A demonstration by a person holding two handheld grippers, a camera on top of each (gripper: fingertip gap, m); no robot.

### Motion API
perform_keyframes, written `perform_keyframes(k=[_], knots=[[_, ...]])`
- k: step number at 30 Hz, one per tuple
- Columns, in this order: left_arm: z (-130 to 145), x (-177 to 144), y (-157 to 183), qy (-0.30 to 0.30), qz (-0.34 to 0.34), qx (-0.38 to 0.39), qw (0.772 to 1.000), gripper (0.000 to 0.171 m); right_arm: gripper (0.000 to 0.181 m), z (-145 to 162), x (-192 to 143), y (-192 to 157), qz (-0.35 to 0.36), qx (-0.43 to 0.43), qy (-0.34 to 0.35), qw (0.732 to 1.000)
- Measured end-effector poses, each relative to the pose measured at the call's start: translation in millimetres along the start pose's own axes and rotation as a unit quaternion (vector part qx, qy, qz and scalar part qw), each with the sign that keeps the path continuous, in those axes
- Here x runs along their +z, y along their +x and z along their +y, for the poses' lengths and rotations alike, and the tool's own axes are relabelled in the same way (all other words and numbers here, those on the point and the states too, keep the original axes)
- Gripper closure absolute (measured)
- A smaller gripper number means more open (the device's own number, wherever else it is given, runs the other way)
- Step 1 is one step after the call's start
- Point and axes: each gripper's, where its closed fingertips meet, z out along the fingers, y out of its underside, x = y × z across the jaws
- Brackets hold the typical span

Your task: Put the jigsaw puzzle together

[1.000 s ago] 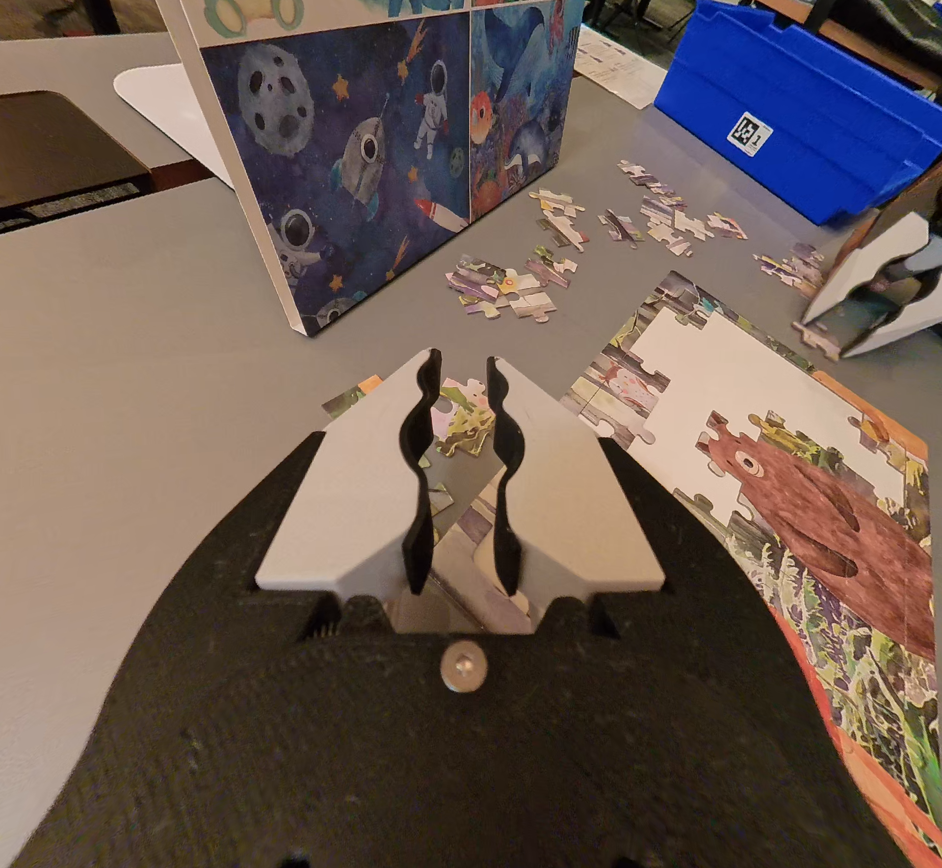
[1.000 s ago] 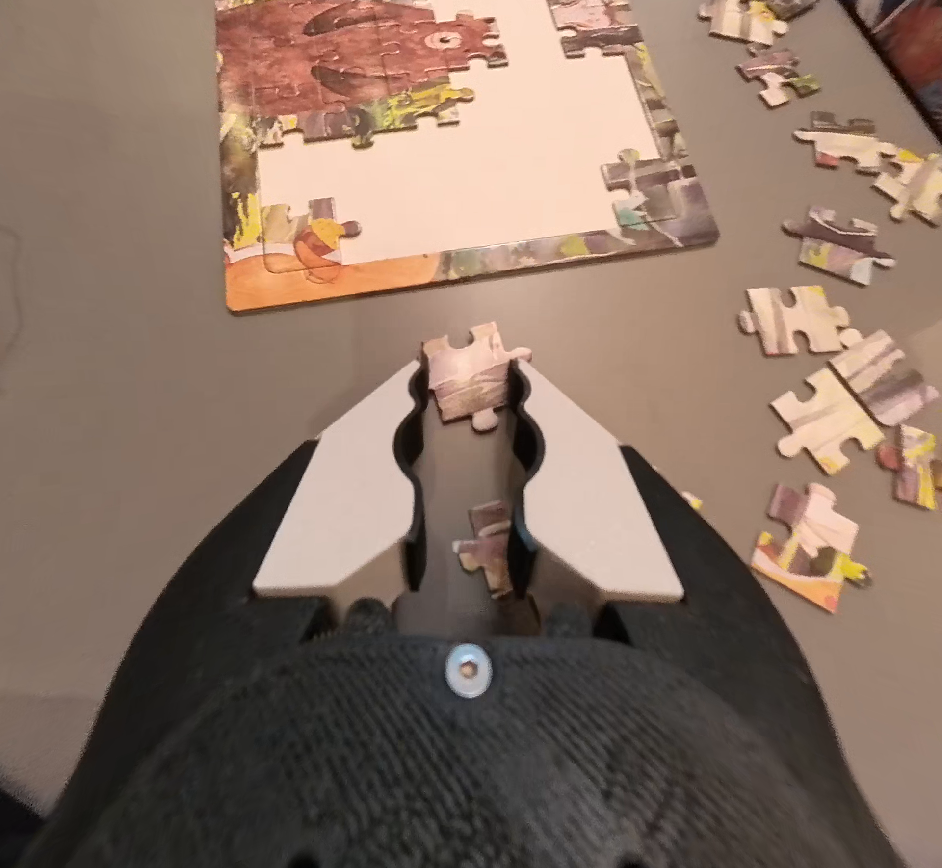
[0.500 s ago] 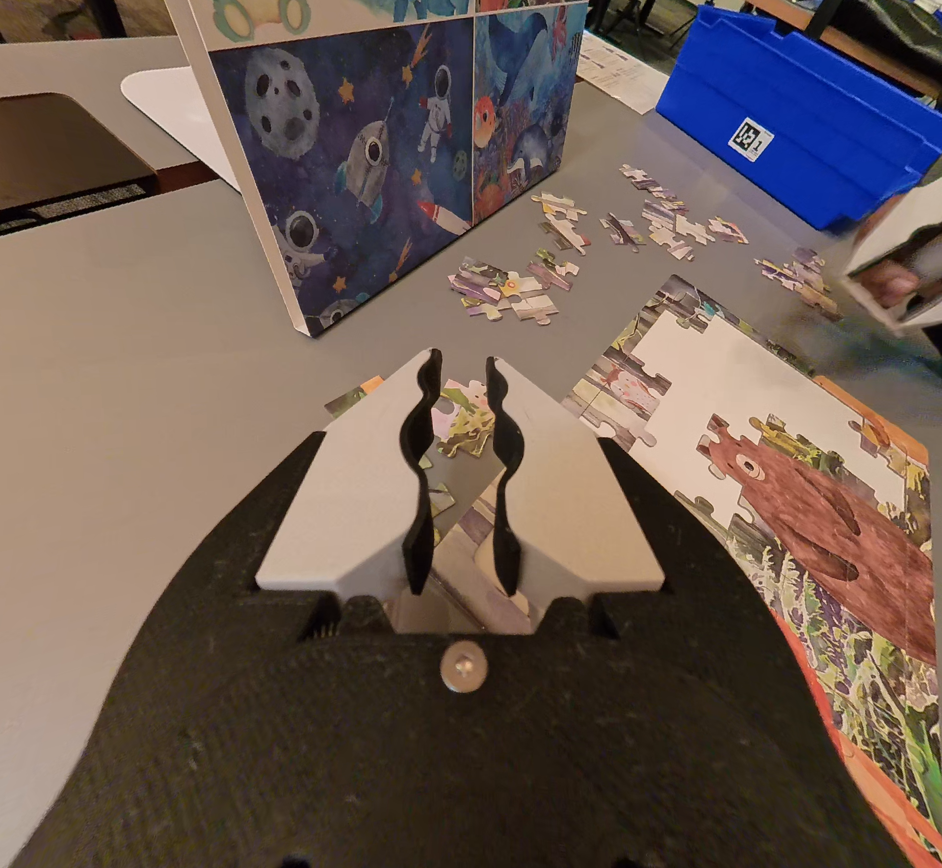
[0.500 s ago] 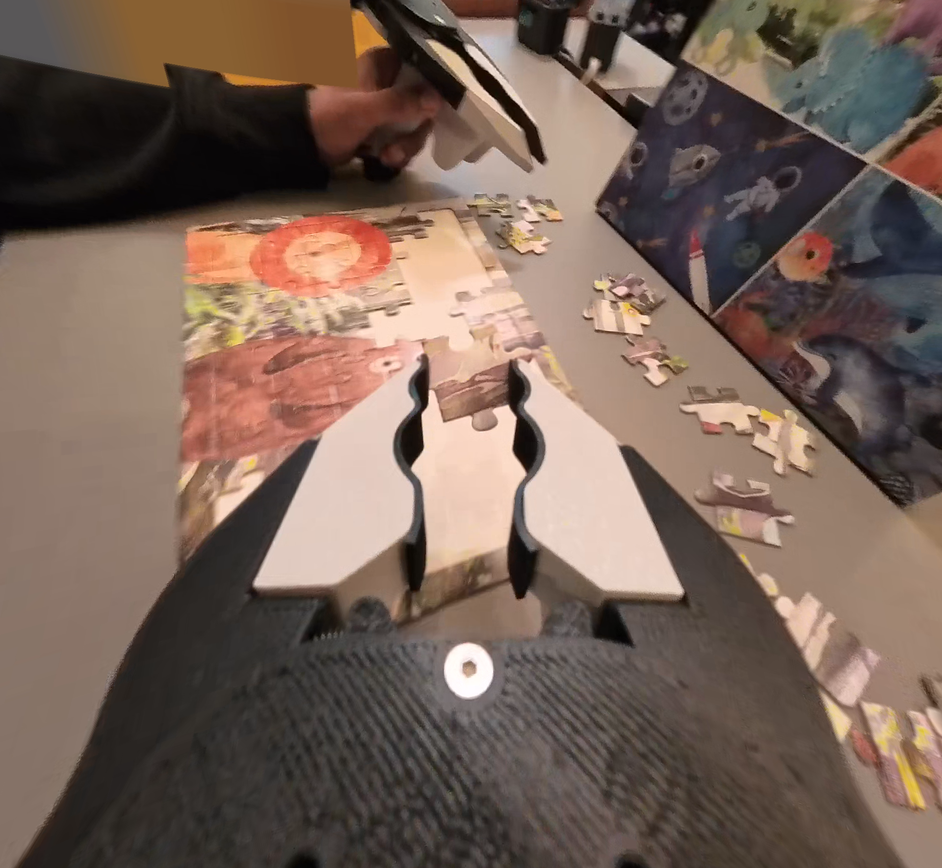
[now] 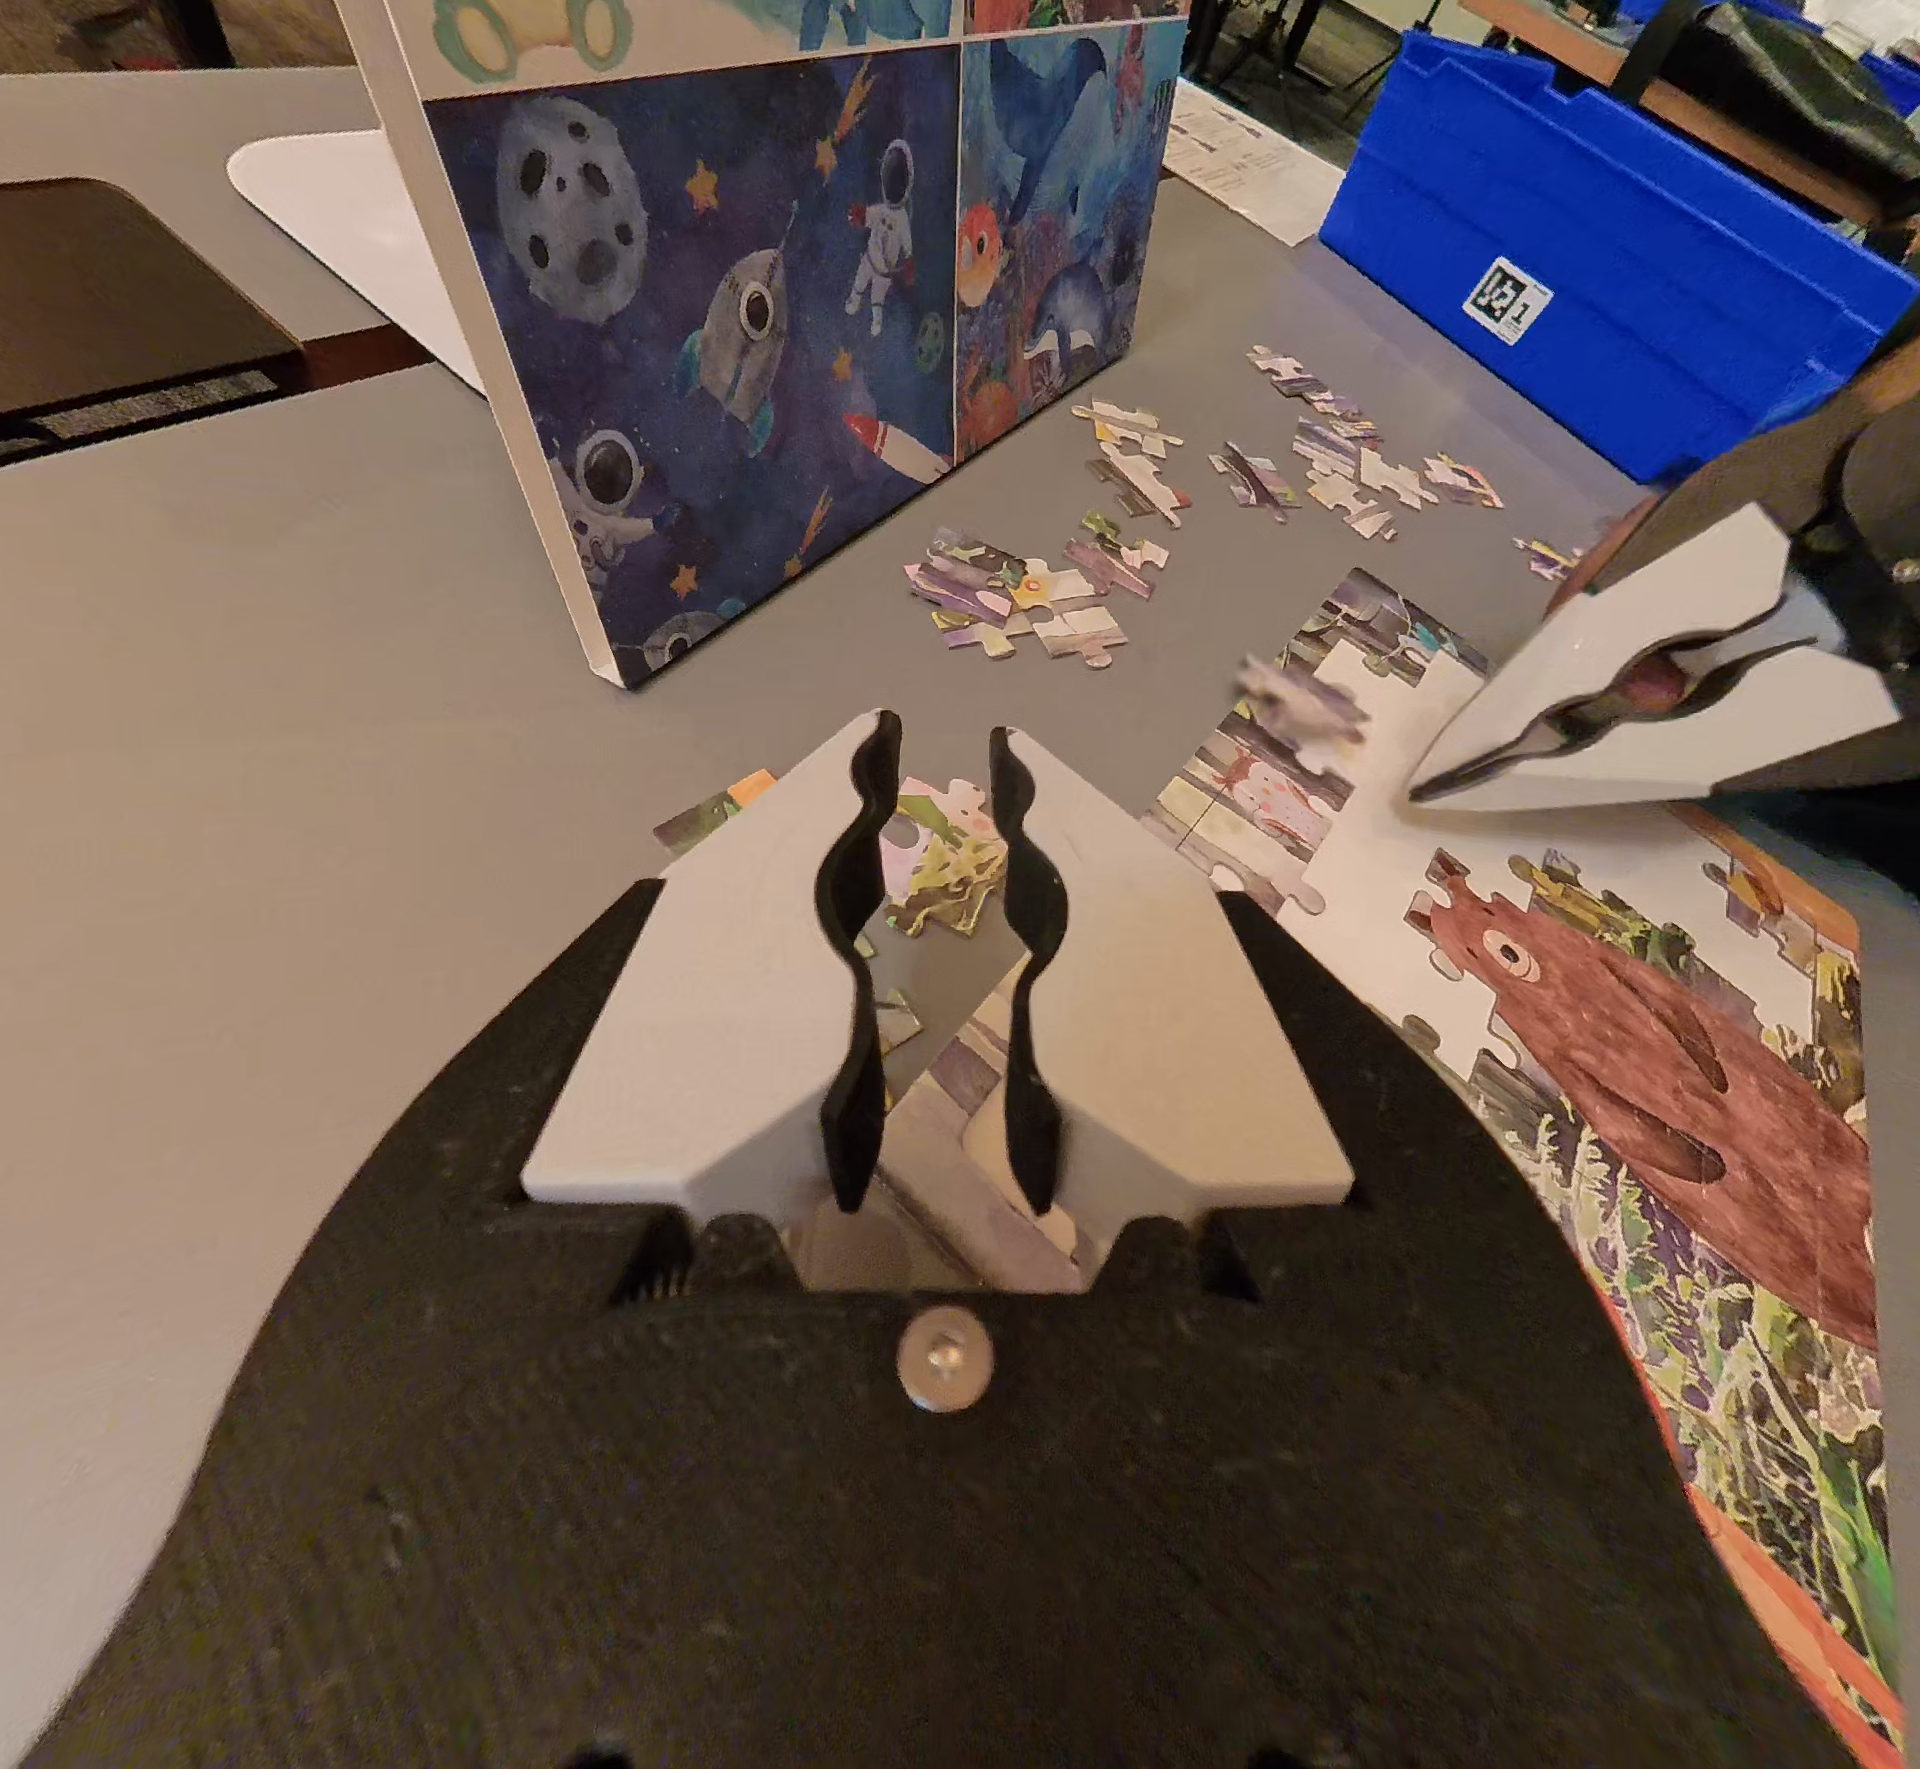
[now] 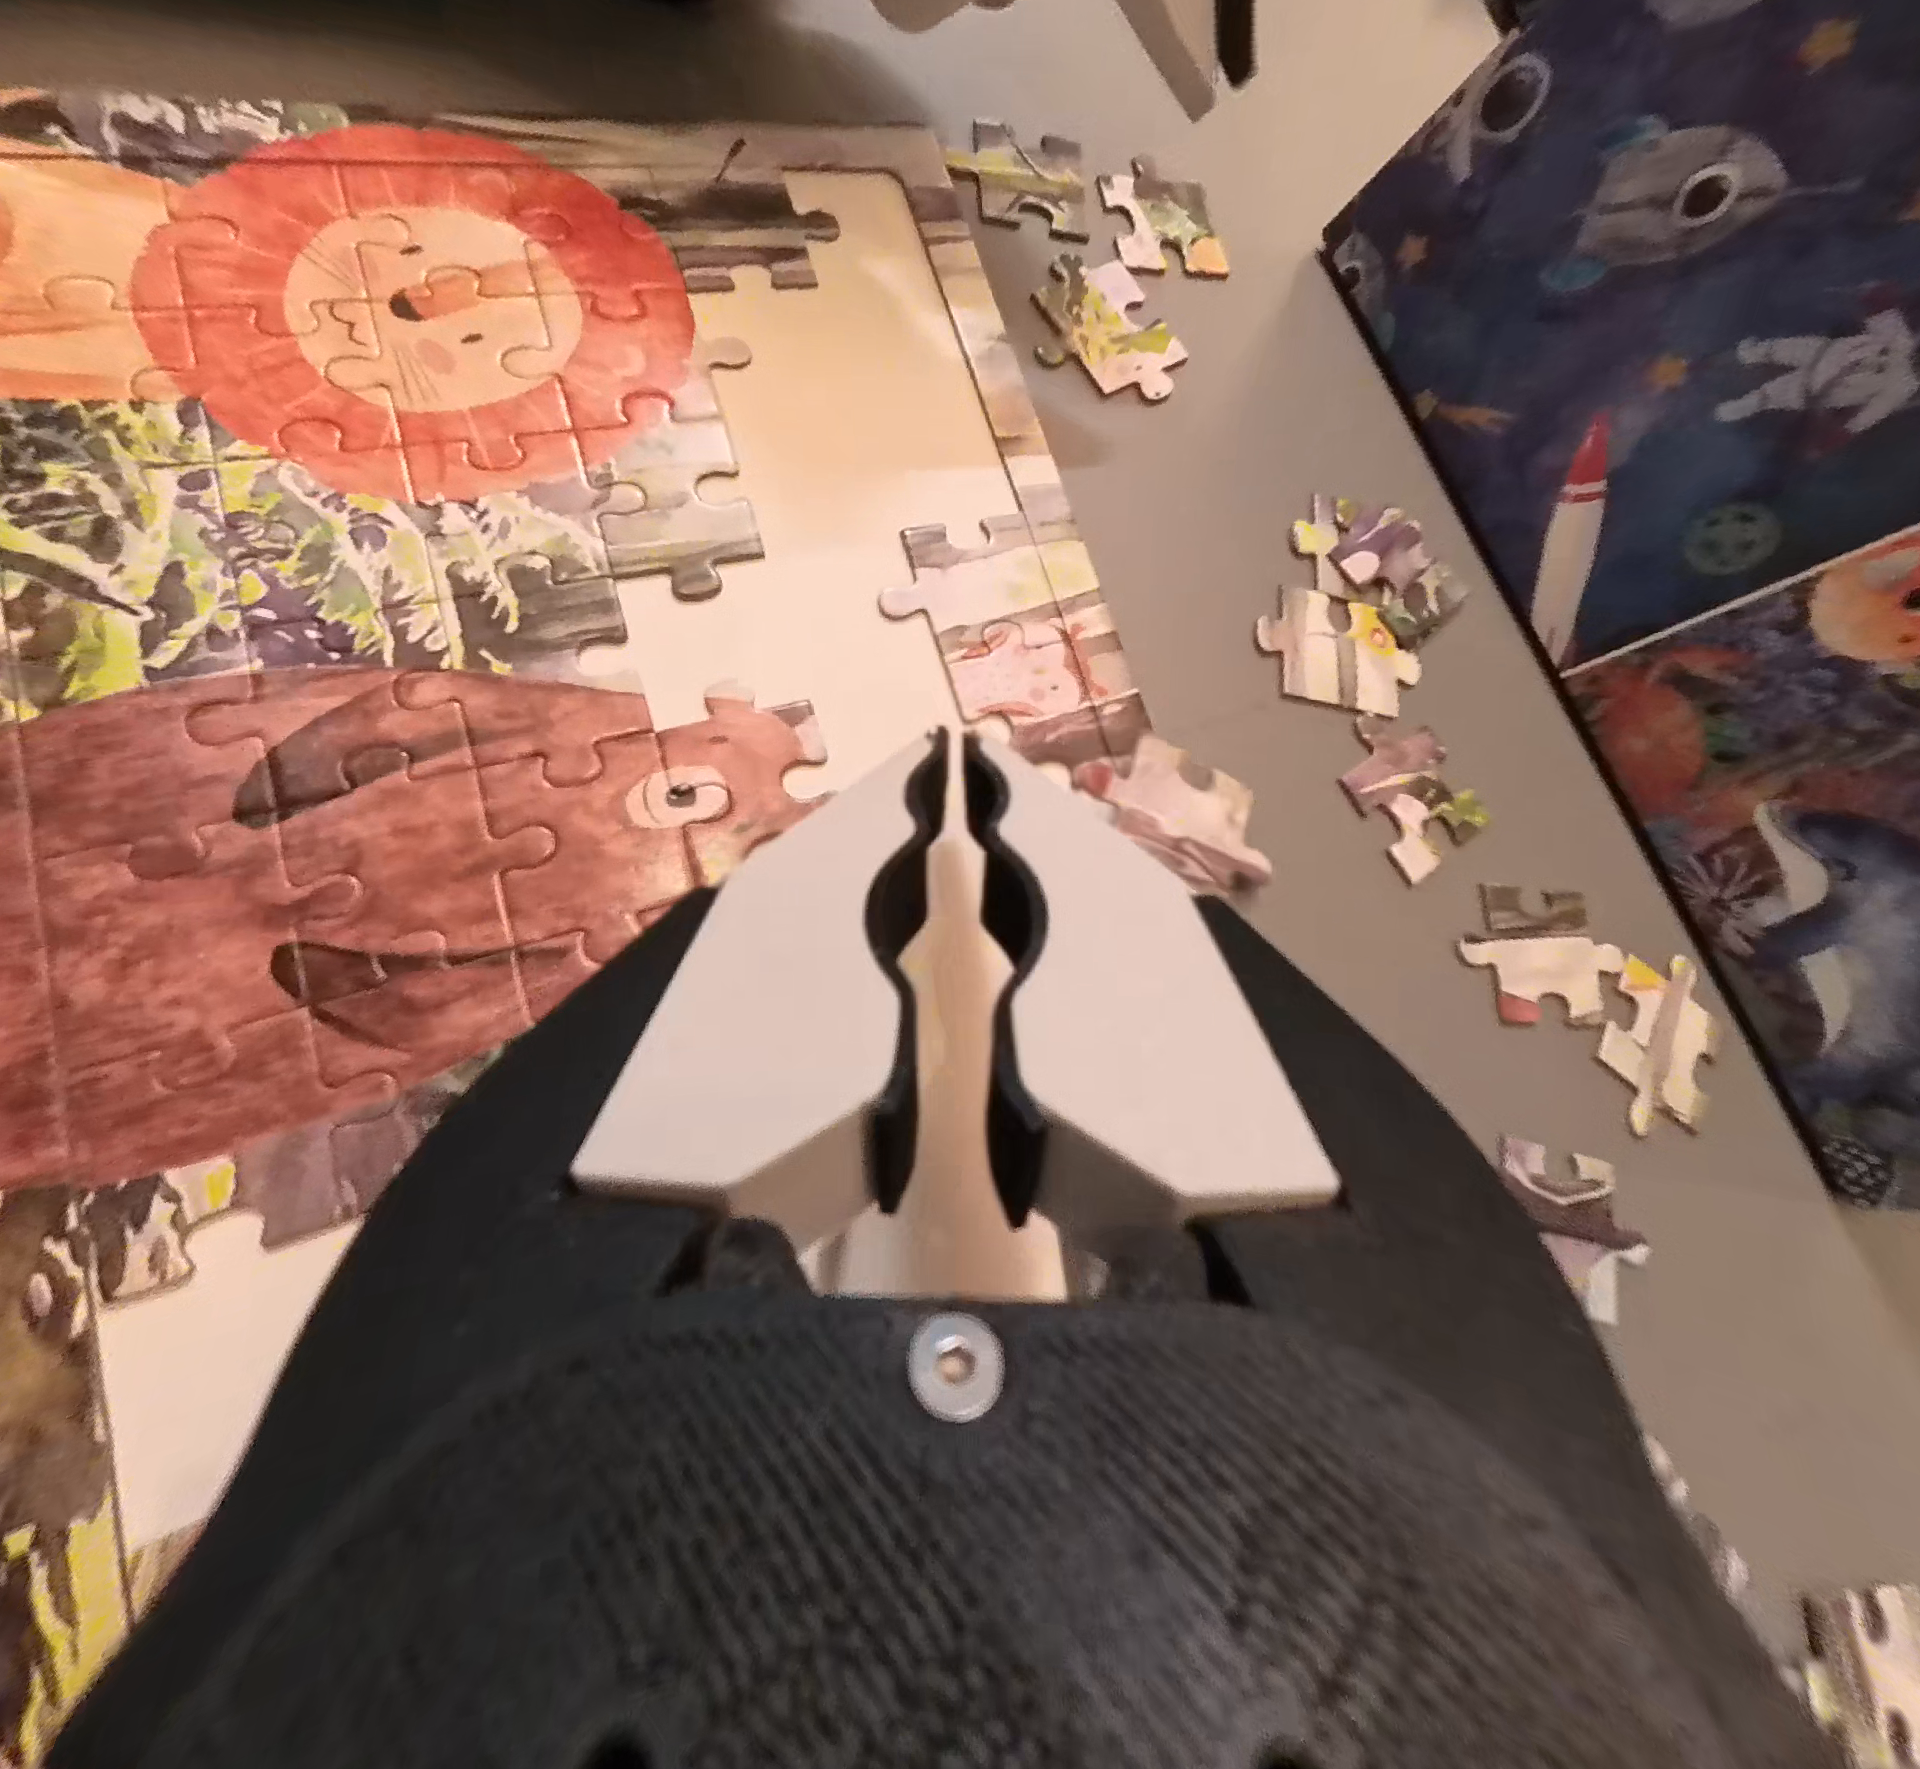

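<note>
Right tool (image 6: 954, 740) nearly closed, empty, tips over bare tray (image 6: 831, 431) of half-built jigsaw puzzle (image 6: 364, 576); blurred piece (image 6: 1184, 810) just right. Left tool (image 5: 943, 732) narrowly parted, empty, lower centre. Loose pieces (image 5: 1023, 592) between picture board (image 5: 727, 285) and blue bin (image 5: 1600, 265) upper right.

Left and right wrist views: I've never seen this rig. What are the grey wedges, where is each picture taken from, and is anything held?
There is no robot: a person holds a hand-held gripper in each hand, and a camera on each looks along its two grey fingers. The left wrist view shows the left hand-held gripper, open and empty. The right wrist view shows the right hand-held gripper, shut above the half-finished jigsaw puzzle and gripping nothing visible. A blurred piece sits beside its tips. On the grey table are loose pieces, a standing picture box and a blue bin.
</note>
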Motion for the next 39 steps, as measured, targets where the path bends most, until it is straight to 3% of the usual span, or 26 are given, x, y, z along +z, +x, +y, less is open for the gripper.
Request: perform_keyframes(k=[5, 8, 10, 14, 24, 27, 30, 39], knots=[[0.2, 0.3, -0.3, -0.001, 0.001, -0.002, 1.0, 0.157, 0.179, -1.4, -8.5, 6.2, 0.023, -0.01, -0.004, 1.0], [0.0, 0.0, -0.6, 0.0, 0.002, -0.004, 1.0, 0.157, 0.175, -2.3, -23.2, 27.0, 0.045, 0.041, 0.03, 0.998], [0.1, 0.1, -1.0, 0.0, 0.003, -0.007, 1.0, 0.157, 0.16, 4.3, -26.7, 46.1, 0.06, 0.094, 0.046, 0.993], [-0.1, 0.3, -1.3, 0.0, 0.004, -0.011, 1.0, 0.157, 0.139, 26.6, -12.8, 65.2, 0.064, 0.177, 0.017, 0.982], [-1.6, 0.3, -1.0, 0.005, 0.009, -0.016, 1.0, 0.157, 0.127, 39.1, 9.2, 71.2, 0.063, 0.263, -0.016, 0.963], [-2.1, -0.3, -1.3, 0.008, 0.01, -0.019, 1.0, 0.157, 0.129, 37.0, 11.6, 72.8, 0.061, 0.279, -0.011, 0.958], [-2.9, -1.0, -2.1, 0.012, 0.012, -0.025, 1.0, 0.157, 0.148, 38.8, 12.0, 73.9, 0.071, 0.269, -0.018, 0.96], [-3.7, -1.7, -2.3, 0.015, 0.013, -0.026, 0.999, 0.157, 0.149, 33.9, 7.9, 73.4, 0.068, 0.222, -0.007, 0.973]])
